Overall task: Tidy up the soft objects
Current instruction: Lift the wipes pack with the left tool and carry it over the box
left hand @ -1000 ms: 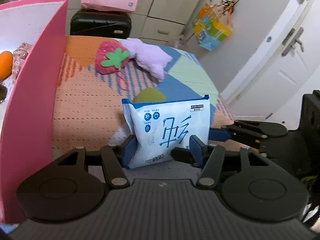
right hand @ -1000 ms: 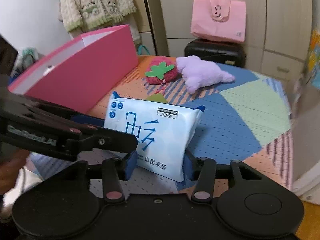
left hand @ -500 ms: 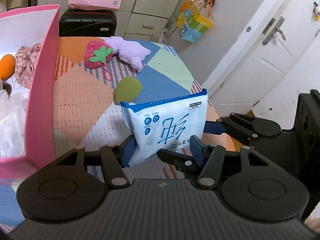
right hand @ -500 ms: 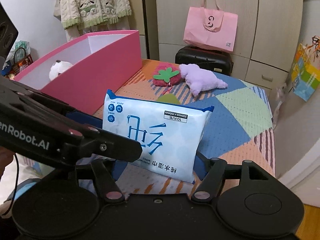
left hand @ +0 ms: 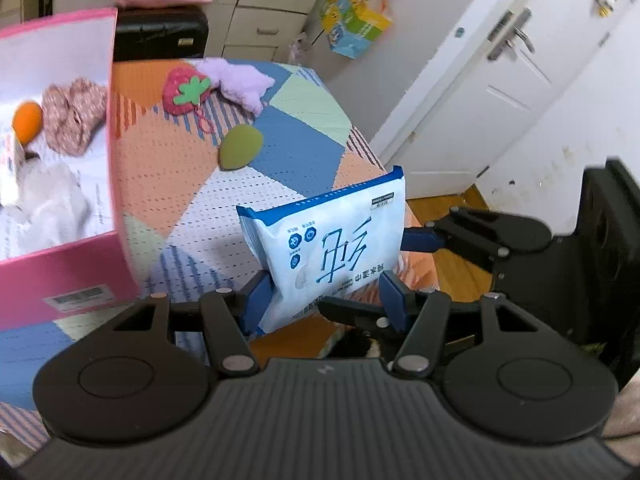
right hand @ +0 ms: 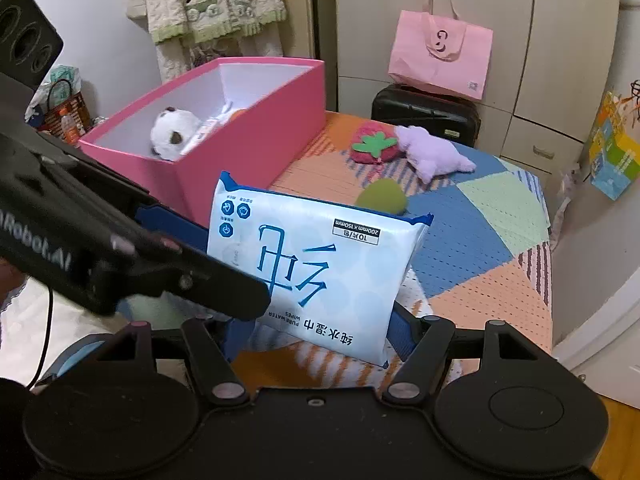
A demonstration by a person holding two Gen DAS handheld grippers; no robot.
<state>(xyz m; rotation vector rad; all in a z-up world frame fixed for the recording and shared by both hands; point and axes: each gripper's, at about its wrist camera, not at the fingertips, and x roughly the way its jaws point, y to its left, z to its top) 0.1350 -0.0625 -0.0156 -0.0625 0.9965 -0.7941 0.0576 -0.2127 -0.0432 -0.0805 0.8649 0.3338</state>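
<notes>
One pack of wipes (right hand: 320, 268) hangs in the air over the near end of the worktop (right hand: 460, 240), just right of the one pink box (right hand: 256, 148). Two tongs meet on it. The left tongs (left hand: 326, 300) are clenched on the pack, one blue pad on each side of its lower part. The right tongs (right hand: 320, 334) have just been opening; the pack sits between their pads, which stand at its lower corners without denting it, so they look released.

The pack stands on edge. In the right wrist view its long axis runs across, dipping a little to the right, the printed face is turned to the camera, the lettering is upside down, and the blue sealed edge is on top.

Three soft things lie on the patchwork cloth beyond it: one red strawberry toy (right hand: 374, 146) touching one purple plush toy (right hand: 432, 156), and one green egg-shaped sponge (right hand: 382, 196) nearer the pack. The box holds one white plush toy (right hand: 174, 134), one orange sponge (left hand: 27, 122) and one bundle of flowered cloth (left hand: 72, 120). Behind the worktop, one pink bag (right hand: 440, 52) rests on one black suitcase (right hand: 424, 114).
</notes>
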